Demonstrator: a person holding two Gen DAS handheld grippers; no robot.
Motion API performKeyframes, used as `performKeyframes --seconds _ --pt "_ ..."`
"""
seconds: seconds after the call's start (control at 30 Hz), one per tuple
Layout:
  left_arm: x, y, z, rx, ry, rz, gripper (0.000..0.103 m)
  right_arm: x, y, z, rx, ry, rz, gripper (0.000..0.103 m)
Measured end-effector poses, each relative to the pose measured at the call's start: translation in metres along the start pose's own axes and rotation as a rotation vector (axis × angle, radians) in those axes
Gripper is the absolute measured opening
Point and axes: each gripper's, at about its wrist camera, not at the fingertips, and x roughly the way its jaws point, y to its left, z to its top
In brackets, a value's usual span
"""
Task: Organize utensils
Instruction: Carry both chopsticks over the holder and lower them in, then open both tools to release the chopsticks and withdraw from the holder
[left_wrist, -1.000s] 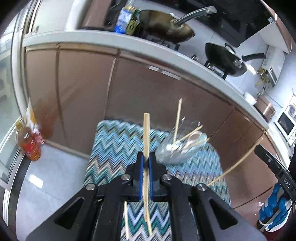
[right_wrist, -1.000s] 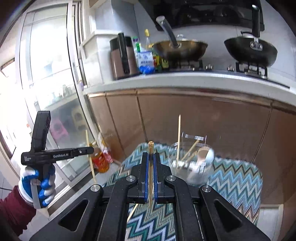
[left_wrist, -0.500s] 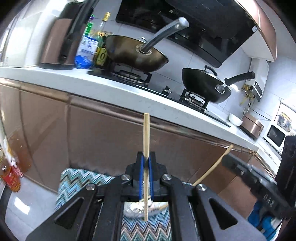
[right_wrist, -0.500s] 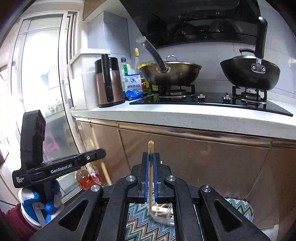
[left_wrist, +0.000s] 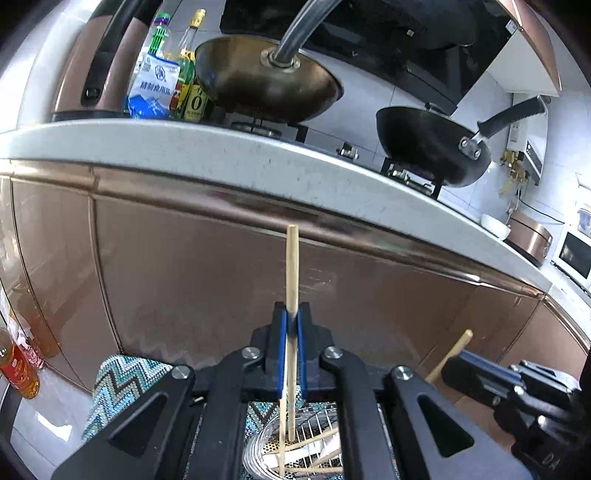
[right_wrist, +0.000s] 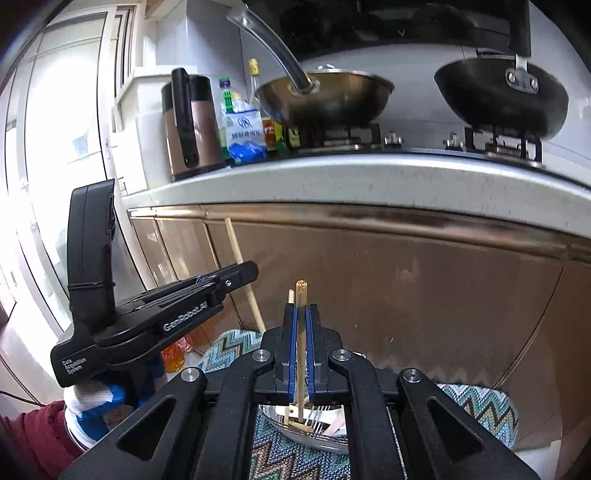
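I've got my left gripper (left_wrist: 291, 325) and right gripper (right_wrist: 301, 325) each clamped on a chopstick (left_wrist: 291, 266) above the wire basket (left_wrist: 314, 448), several sticks already inside, these two left to drop

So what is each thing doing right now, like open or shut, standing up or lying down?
left gripper: shut on a chopstick, held upright
right gripper: shut on a chopstick, held upright
metal basket: on the zigzag mat, holding several chopsticks
brass wok: on the stove
black wok: on the stove
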Motion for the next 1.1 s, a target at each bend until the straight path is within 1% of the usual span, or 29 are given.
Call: performKeyframes --seconds 0.1,0.17,0.33,0.4,0.6,0.7,0.8,0.93,1.1 --pt "0.01 -0.002 -0.008 0.016 -0.013 0.025 0.005 0.01 -0.004 -0.01 0.006 0.021 0.004 0.004" --pt "0.017 -0.003 -0.014 0.032 -0.008 0.037 0.005 0.017 -0.006 -0.018 0.009 0.039 0.009 0.004" --pt "0.032 -0.001 -0.03 0.04 0.029 0.042 0.005 0.029 -0.01 -0.031 0.023 0.066 0.016 0.004" --pt "0.035 -0.002 -0.035 0.053 0.029 0.052 0.005 0.032 -0.012 -0.034 0.031 0.073 0.02 0.004" --pt "0.035 -0.004 -0.037 0.068 0.05 0.044 0.007 0.032 -0.012 -0.039 0.044 0.076 0.029 0.005" --pt "0.027 -0.001 -0.032 0.057 0.049 0.038 0.009 0.027 -0.012 -0.038 0.05 0.068 0.027 0.006" --pt "0.013 -0.001 -0.027 0.056 0.032 0.038 0.011 0.02 -0.012 -0.034 0.053 0.055 0.02 0.009" --pt "-0.014 0.001 -0.021 0.056 0.008 0.04 0.018 0.004 -0.01 -0.029 0.06 0.032 0.013 0.012" --pt "-0.054 0.002 -0.013 0.056 -0.018 0.049 0.019 -0.025 0.005 -0.024 0.046 -0.002 0.002 0.016"
